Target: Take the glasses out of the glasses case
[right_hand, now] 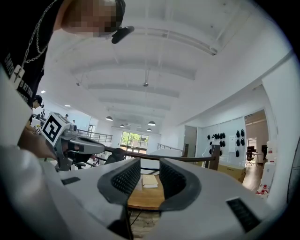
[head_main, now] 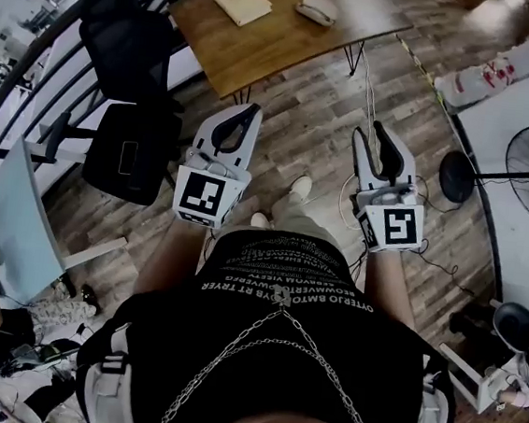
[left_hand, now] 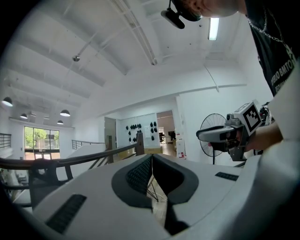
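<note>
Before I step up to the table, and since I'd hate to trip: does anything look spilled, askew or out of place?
Nothing spilled or damaged. The pale oval case and beige box lie flat on the wooden table. Only a loose cable trails across the floor in front of it.

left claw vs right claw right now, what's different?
The left claw has its tips touching; the right claw stands open with a clear gap. Through the right claw's gap the wooden table shows; the left claw leaves only a sliver of floor. Shared: both are empty, held level over the floor, short of the table.
</note>
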`<action>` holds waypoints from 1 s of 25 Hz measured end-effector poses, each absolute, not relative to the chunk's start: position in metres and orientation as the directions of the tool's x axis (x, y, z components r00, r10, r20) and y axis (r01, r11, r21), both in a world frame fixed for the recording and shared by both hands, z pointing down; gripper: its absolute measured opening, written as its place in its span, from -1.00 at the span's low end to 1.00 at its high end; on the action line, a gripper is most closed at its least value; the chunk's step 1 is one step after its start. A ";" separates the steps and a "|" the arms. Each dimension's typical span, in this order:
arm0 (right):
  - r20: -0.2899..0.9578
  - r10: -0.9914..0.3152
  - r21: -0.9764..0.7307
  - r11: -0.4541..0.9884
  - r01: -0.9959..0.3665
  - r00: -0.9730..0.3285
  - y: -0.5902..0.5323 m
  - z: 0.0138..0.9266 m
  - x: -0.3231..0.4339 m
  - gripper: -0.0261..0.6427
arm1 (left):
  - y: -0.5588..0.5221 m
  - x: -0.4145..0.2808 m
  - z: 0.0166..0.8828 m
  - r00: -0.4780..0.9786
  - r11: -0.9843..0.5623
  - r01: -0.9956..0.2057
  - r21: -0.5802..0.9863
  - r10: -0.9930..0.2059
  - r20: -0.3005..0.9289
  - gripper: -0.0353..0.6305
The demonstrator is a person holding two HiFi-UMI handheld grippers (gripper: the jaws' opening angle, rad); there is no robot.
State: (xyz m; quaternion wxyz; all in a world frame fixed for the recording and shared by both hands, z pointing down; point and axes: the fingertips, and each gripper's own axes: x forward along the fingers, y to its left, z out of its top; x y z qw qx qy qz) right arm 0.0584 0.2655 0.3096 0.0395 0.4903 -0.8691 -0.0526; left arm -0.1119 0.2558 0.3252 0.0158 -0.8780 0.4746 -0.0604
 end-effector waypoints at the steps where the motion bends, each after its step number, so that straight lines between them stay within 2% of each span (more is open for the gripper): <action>1: 0.011 -0.859 0.130 0.509 -0.851 -0.512 0.261 0.309 0.059 -0.58 | 0.252 -0.112 0.327 0.542 -0.550 -0.831 -0.083 -0.834 0.103 -0.81; 8: 0.031 -0.851 0.134 0.524 -0.841 -0.525 0.225 0.313 0.058 -0.60 | 0.223 -0.115 0.339 0.527 -0.539 -0.840 -0.066 -0.838 0.140 -0.81; 18: 0.053 -0.837 0.110 0.547 -0.830 -0.544 0.177 0.327 0.067 -0.61 | 0.175 -0.107 0.342 0.506 -0.513 -0.857 -0.051 -0.856 0.106 -0.81; 25: 0.074 -0.826 0.085 0.564 -0.821 -0.559 0.148 0.338 0.069 -0.61 | 0.148 -0.096 0.354 0.516 -0.524 -0.851 -0.033 -0.847 0.127 -0.81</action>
